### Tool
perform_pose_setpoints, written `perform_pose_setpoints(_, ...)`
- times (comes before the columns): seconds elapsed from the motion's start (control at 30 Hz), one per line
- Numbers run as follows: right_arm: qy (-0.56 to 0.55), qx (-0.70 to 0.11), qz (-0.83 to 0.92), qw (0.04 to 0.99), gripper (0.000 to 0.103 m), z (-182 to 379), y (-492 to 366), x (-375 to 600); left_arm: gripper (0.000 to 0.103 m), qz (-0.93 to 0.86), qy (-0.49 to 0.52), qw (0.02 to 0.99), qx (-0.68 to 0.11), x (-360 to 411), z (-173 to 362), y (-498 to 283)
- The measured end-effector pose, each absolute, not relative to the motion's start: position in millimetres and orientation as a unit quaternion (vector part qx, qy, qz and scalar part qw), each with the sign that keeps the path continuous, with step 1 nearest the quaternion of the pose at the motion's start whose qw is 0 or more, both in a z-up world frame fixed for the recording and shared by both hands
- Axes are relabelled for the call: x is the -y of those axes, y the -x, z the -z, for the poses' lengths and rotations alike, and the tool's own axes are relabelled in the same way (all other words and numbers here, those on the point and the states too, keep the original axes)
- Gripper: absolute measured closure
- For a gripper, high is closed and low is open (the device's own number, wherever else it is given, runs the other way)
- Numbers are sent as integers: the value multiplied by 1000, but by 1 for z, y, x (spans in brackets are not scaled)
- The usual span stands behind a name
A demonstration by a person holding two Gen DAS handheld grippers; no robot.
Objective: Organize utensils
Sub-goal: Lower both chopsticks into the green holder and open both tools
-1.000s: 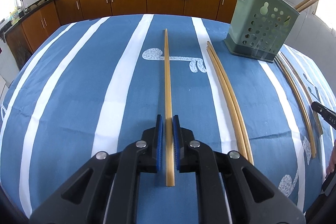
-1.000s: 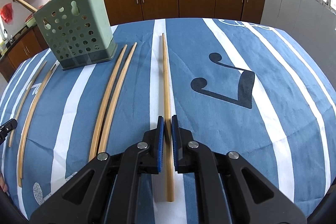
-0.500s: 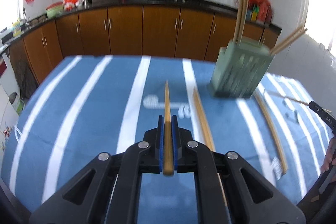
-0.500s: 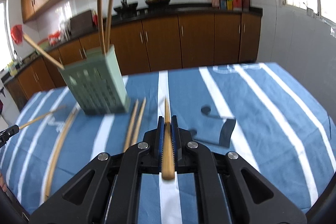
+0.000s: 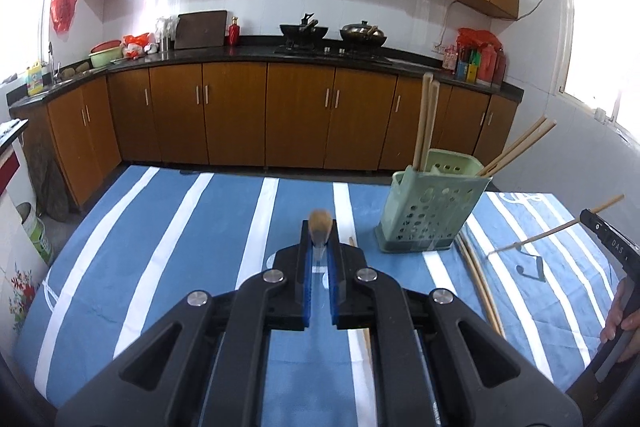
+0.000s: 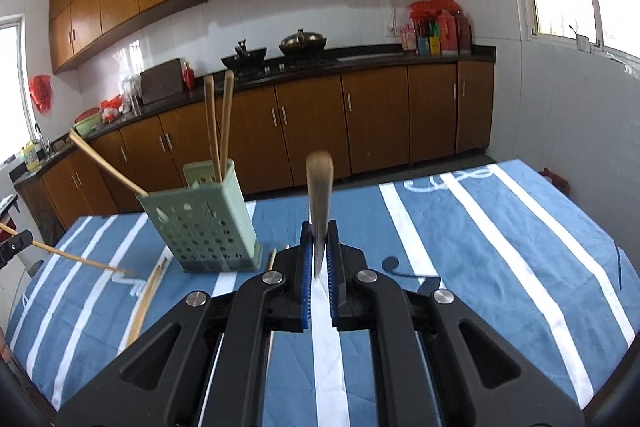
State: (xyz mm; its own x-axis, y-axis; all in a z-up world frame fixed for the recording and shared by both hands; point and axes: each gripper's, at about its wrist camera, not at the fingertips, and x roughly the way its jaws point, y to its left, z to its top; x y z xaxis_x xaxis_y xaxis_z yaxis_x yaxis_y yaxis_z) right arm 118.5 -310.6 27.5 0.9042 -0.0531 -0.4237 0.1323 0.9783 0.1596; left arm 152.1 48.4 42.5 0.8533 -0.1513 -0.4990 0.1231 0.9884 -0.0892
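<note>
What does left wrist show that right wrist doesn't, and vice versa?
Left wrist only: the person's fingers on the right gripper's black handle, and a white bucket on the floor.

Right wrist only: a black musical-note print on the blue striped tablecloth.

Both: a pale green perforated plastic utensil holder with wooden chopsticks standing in it, loose chopsticks beside it, and each gripper clamping one chopstick.

Chopsticks (image 5: pixel 478 277) lie on the table (image 5: pixel 168 235) beside the holder (image 5: pixel 430 209).
</note>
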Motion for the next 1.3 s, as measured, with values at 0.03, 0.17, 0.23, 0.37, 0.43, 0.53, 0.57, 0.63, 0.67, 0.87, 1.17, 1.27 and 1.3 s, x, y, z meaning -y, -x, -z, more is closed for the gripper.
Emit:
perform_pose_setpoints(0.03, -94, -209, 46, 972, 96, -32, -117, 310, 95, 74, 28, 963, -258, -49, -45, -151)
perform_pose_setpoints(0.17, -97, -185, 33, 977, 96, -55, -115, 309, 95, 91, 30, 966, -241, -45, -66, -146)
perform_pose_setpoints(0.23, -107, -169, 18, 980, 96, -72, -113, 308, 95, 103, 32, 967, -231, -45, -79, -143)
perform_pose_setpoints(0.37, -130, -133, -22, 982, 96, -107, -107, 304, 95, 137, 30, 968, -209, -34, -109, -133)
perform_pose_setpoints(0.43, -137, -116, -39, 983, 96, -122, -103, 302, 95, 154, 26, 968, -197, -28, -123, -127)
perform_pose_setpoints(0.53, -142, -89, -59, 984, 96, -142, -101, 296, 95, 177, 22, 968, -174, -17, -145, -121)
perform_pose_setpoints(0.57, -139, -81, -60, 985, 96, -146, -102, 292, 95, 178, 20, 970, -166, -13, -150, -120)
perform_pose_setpoints(0.63, -132, -72, -59, 987, 96, -150, -105, 286, 95, 178, 20, 972, -150, -4, -159, -121)
perform_pose_setpoints(0.67, -130, -68, -60, 987, 96, -152, -108, 283, 95, 181, 26, 972, -146, -1, -163, -124)
perform_pose_setpoints(0.87, -111, -50, -58, 991, 96, -149, -128, 269, 95, 169, 62, 975, -127, 15, -168, -156)
perform_pose_setpoints(1.17, -108, -76, -44, 990, 96, -126, -171, 265, 95, 152, 72, 980, -105, 31, -157, -194)
perform_pose_setpoints(1.27, -112, -97, -43, 988, 96, -112, -182, 265, 95, 154, 65, 978, -122, 37, -145, -205)
perform_pose_setpoints(1.3, -112, -101, -43, 988, 96, -110, -184, 263, 95, 155, 65, 978, -127, 38, -141, -208)
